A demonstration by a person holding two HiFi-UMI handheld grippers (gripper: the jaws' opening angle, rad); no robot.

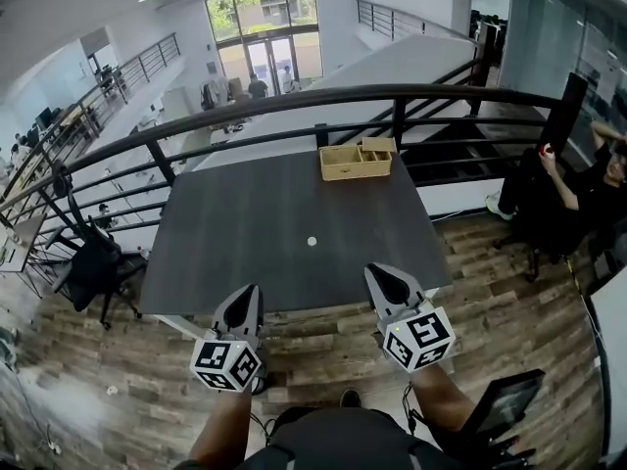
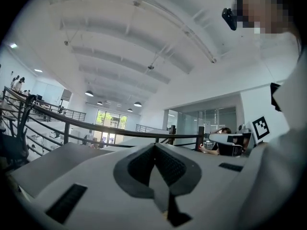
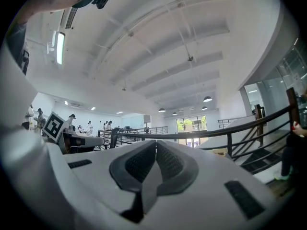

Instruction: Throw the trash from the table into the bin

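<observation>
A small white crumpled piece of trash [image 1: 312, 241] lies near the middle of the dark grey table [image 1: 235, 243]. My left gripper [image 1: 248, 291] and right gripper [image 1: 377, 273] are both held over the table's near edge, short of the trash, pointing level toward the far side. Both are shut with nothing between their pads. In the left gripper view the left gripper [image 2: 154, 146] shows closed jaws, and the right gripper [image 3: 155, 143] looks the same in its own view. No bin shows in any view.
A light wooden box [image 1: 355, 160] with compartments sits at the table's far edge, by a black railing [image 1: 294, 101] over an atrium. An office chair [image 1: 88, 267] stands left of the table. A seated person [image 1: 578, 189] is at the right. Wood-plank floor surrounds the table.
</observation>
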